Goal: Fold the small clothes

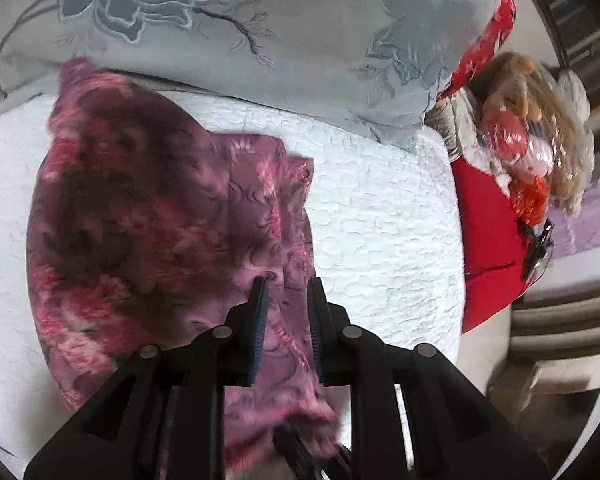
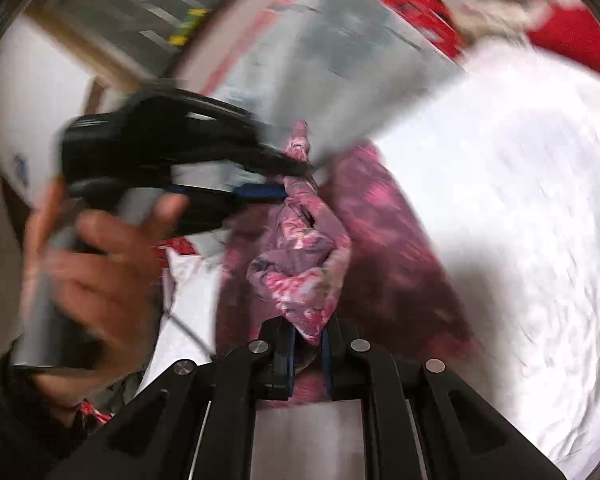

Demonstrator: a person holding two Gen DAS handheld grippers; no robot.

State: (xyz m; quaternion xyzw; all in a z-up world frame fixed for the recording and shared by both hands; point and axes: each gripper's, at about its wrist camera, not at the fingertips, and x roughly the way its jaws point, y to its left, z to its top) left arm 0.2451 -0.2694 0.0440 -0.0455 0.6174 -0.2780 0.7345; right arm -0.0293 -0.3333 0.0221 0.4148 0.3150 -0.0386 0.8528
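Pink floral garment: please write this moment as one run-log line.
step: folding | left gripper: open over pink floral garment | right gripper: shut on garment's bunched edge | surface: white quilted bedspread

The left claw [image 1: 287,284] stands with its jaws parted, its handle gripped by the person's left hand [image 2: 96,276] as seen from the right wrist, while the right claw [image 2: 309,334] has its jaws pinched close together.

One pink floral garment [image 1: 148,216]. Two grippers: left gripper [image 1: 288,280], right gripper [image 2: 309,330]. One white quilted bedspread [image 1: 380,208]. One grey floral pillow [image 1: 260,20]. One red cushion [image 1: 488,232]. One plastic-wrapped plush toy [image 1: 536,128].
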